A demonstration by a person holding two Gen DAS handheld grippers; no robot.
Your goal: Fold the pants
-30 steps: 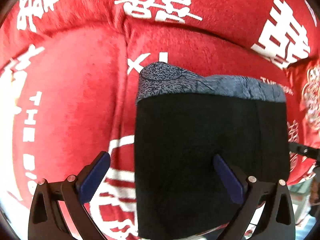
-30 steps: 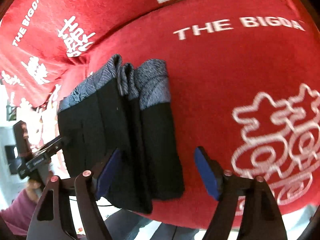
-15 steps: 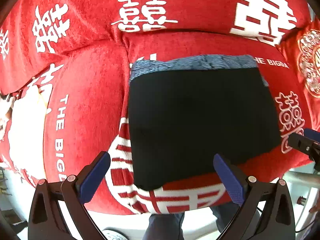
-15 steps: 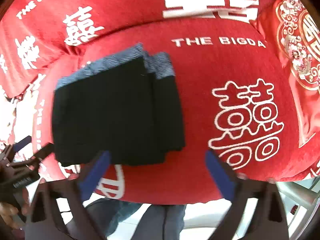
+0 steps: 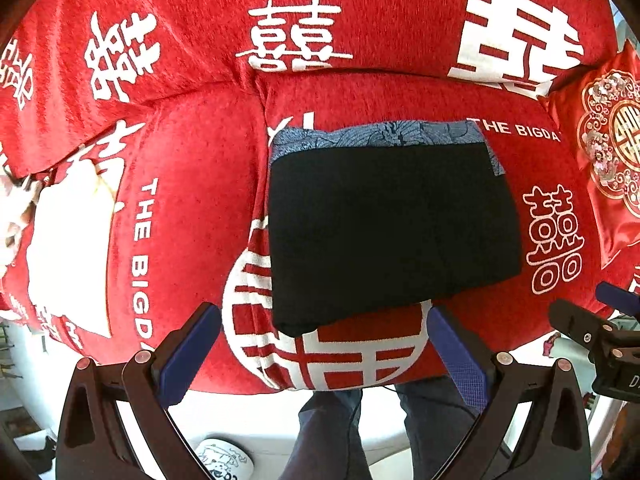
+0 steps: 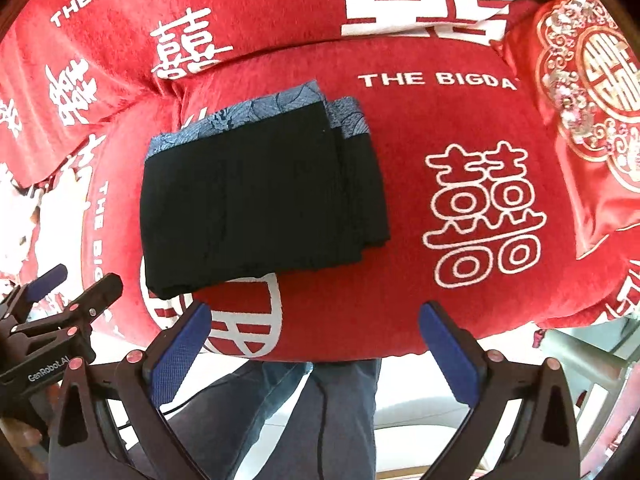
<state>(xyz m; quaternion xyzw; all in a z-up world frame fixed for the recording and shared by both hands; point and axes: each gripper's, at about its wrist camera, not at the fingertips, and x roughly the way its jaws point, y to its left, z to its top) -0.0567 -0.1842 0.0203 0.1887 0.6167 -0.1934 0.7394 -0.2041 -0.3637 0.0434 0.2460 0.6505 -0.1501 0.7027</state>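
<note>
Basically the pants (image 5: 392, 232) lay folded into a compact black rectangle on the red sofa seat cushion (image 5: 192, 184), blue patterned waistband (image 5: 380, 136) toward the backrest, near edge just short of the cushion's front lip. From the right wrist view the stack showed several layers stepping out along its right side (image 6: 360, 184), so the bundle was thick, not a single sheet.

Left gripper (image 5: 324, 344) was spread wide, nothing between the blue pads (image 5: 192, 344), hanging above the front of the cushion and clear of the cloth. Right gripper (image 6: 312, 344) likewise fully spread and empty, also off the fabric. Each gripper showed at the edge of the other's view. The person's legs (image 6: 328, 408) stood right at the sofa front.

Handling read, my judgement: soft, light, limp fabric, no stiffness, not fragile. It would sag and unfold if lifted by one corner. The plush cushion cover probably gives decent friction, so sliding the stack would drag the bottom layer and skew it. The stepped right edge looked like the loosest part.

If it needed moving or another fold, best hold looked like the near folded edge (image 5: 304, 320), both grippers pinching through all layers, one near each front corner. The waistband end is thicker and would give firmer bite, but it's the far side. Fold looked essentially done; the offset layers on the right were the only untidy bit.
</note>
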